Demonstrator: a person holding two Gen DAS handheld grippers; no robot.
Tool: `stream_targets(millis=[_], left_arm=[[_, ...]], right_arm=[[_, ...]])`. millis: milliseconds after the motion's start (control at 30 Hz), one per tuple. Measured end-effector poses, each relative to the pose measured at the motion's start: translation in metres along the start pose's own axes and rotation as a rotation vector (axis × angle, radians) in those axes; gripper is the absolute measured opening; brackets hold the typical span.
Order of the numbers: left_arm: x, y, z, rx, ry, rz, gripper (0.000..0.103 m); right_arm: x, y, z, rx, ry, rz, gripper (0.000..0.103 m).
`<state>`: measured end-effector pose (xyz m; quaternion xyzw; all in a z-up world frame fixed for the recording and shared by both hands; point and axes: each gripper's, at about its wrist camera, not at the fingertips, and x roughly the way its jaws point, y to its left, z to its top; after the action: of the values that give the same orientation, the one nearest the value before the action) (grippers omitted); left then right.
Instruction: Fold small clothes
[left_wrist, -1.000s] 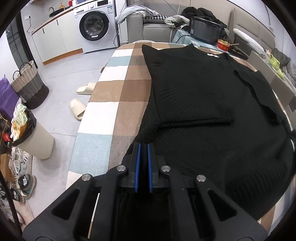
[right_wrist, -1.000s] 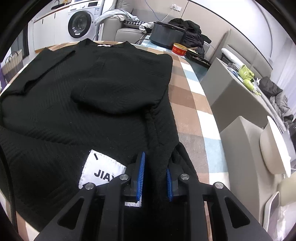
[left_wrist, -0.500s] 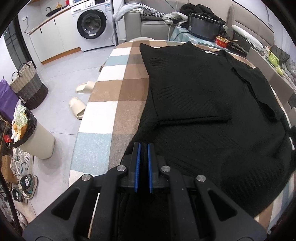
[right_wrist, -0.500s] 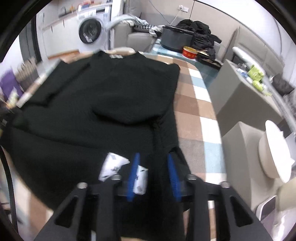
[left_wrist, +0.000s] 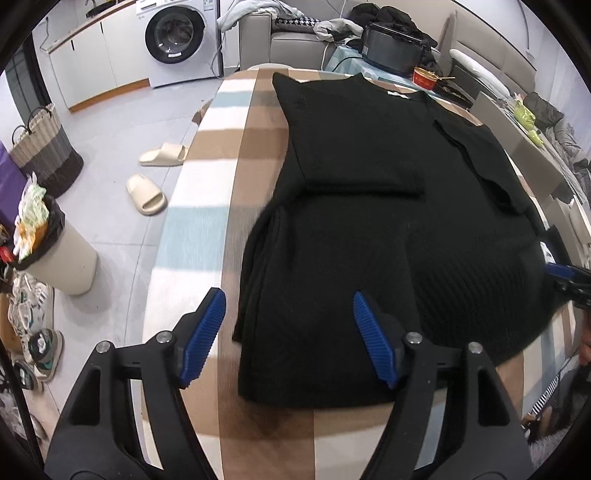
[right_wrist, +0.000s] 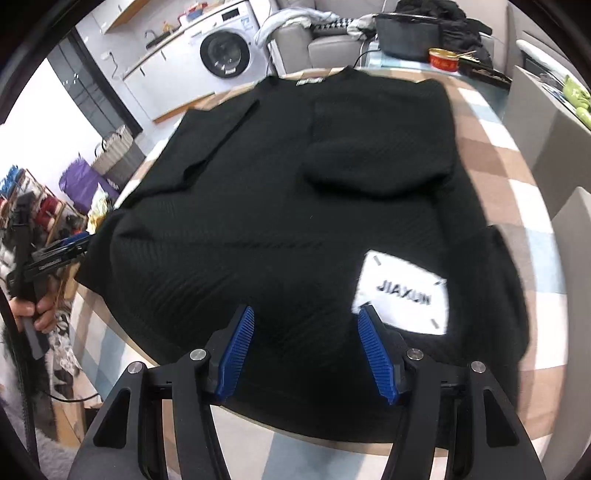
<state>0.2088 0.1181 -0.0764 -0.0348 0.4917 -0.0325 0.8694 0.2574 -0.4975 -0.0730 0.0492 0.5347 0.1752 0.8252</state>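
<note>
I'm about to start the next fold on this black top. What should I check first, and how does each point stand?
1. Left tool free of cloth: ok, its jaws are opening over the hem.
2. Right tool free of cloth: ok, its jaws are opening, nothing pinched.
3. Both sleeves folded onto the black top: ok.
4. Hem fully on the checked table: ok.
5. White label tucked away: not ok, it lies exposed.
6. Cloth free of wrinkles: cannot tell, blurred.
</note>
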Motion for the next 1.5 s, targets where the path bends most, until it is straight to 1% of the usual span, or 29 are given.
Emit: stream_targets(millis=[133, 300, 367, 467, 533, 600, 633, 700, 800, 867, 933, 967, 1000, 1067, 1100, 1133, 1167, 1200, 1233, 1300, 1333, 1367, 1400, 1433, 1467, 1500], left_arm=[[0.003, 0.001, -0.013, -0.010, 0.027, -0.030, 0.070], [0.009, -0.003, -0.017, -0.006, 0.040, -0.045, 0.071], [0.010, -0.004, -0.017, 0.001, 0.047, -0.043, 0.071], [0.007, -0.006, -0.017, 0.022, 0.050, -0.050, 0.071], [0.002, -0.005, -0.019, 0.029, 0.048, -0.059, 0.071], [-0.004, -0.005, -0.024, 0.045, 0.047, -0.077, 0.071], [-0.005, -0.006, -0.026, 0.052, 0.044, -0.080, 0.071], [-0.006, -0.005, -0.027, 0.052, 0.039, -0.075, 0.071], [-0.002, 0.001, -0.025, 0.023, 0.036, -0.089, 0.071], [0.005, 0.007, -0.023, -0.010, 0.050, -0.093, 0.070], [0.010, 0.013, -0.021, -0.045, 0.047, -0.096, 0.060], [0.009, 0.015, -0.020, -0.051, 0.038, -0.089, 0.047], [0.007, 0.016, -0.020, -0.049, 0.021, -0.088, 0.030], [0.000, 0.019, -0.018, -0.047, -0.012, -0.101, 0.017], [-0.005, 0.023, -0.018, -0.059, -0.036, -0.115, 0.011], [-0.011, 0.026, -0.017, -0.073, -0.060, -0.132, 0.008], [-0.015, 0.029, -0.017, -0.083, -0.079, -0.143, 0.008], [-0.021, 0.033, -0.016, -0.097, -0.108, -0.153, 0.008], [-0.026, 0.035, -0.015, -0.106, -0.127, -0.158, 0.008], [-0.031, 0.038, -0.013, -0.106, -0.142, -0.158, 0.008], [-0.032, 0.038, -0.013, -0.106, -0.139, -0.157, 0.008], [-0.030, 0.039, -0.012, -0.108, -0.132, -0.157, 0.008], [-0.029, 0.039, -0.013, -0.107, -0.128, -0.157, 0.008], [-0.026, 0.037, -0.013, -0.102, -0.118, -0.160, 0.009], [-0.023, 0.035, -0.013, -0.101, -0.104, -0.154, 0.009], [-0.020, 0.034, -0.013, -0.098, -0.086, -0.149, 0.009]], right_arm=[[0.010, 0.004, 0.002, -0.013, 0.011, -0.010, 0.060], [0.010, 0.004, 0.005, -0.017, 0.012, -0.018, 0.060], [0.002, 0.001, 0.006, -0.004, -0.017, -0.021, 0.060], [-0.027, -0.017, 0.002, 0.039, -0.096, -0.030, 0.060], [-0.044, -0.034, -0.001, 0.082, -0.134, -0.066, 0.060], [-0.053, -0.050, -0.006, 0.115, -0.146, -0.095, 0.064], [-0.054, -0.057, -0.008, 0.131, -0.140, -0.106, 0.066], [-0.054, -0.069, -0.011, 0.167, -0.132, -0.113, 0.066], [-0.043, -0.074, -0.014, 0.182, -0.095, -0.040, 0.066], [-0.033, -0.073, -0.015, 0.182, -0.078, -0.045, 0.066], [-0.026, -0.073, -0.015, 0.180, -0.068, -0.050, 0.065], [-0.027, -0.075, -0.016, 0.177, -0.077, -0.047, 0.063], [-0.027, -0.075, -0.017, 0.171, -0.085, -0.045, 0.057], [-0.027, -0.074, -0.017, 0.164, -0.085, -0.045, 0.023], [-0.030, -0.073, -0.018, 0.155, -0.104, -0.025, 0.017], [-0.033, -0.072, -0.019, 0.146, -0.122, -0.014, 0.006], [-0.038, -0.072, -0.020, 0.140, -0.144, 0.005, 0.002], [-0.044, -0.071, -0.020, 0.139, -0.169, 0.019, 0.002], [-0.049, -0.072, -0.019, 0.137, -0.189, 0.015, 0.001], [-0.057, -0.075, -0.018, 0.135, -0.205, -0.042, 0.002], [-0.060, -0.080, -0.018, 0.144, -0.205, -0.065, 0.005], [-0.060, -0.085, -0.017, 0.161, -0.197, -0.077, 0.017], [-0.060, -0.093, -0.017, 0.191, -0.186, -0.091, 0.026], [-0.061, -0.097, -0.016, 0.205, -0.187, -0.092, 0.043], [-0.060, -0.102, -0.014, 0.208, -0.198, -0.090, 0.047], [-0.058, -0.104, -0.013, 0.204, -0.197, -0.091, 0.047]])
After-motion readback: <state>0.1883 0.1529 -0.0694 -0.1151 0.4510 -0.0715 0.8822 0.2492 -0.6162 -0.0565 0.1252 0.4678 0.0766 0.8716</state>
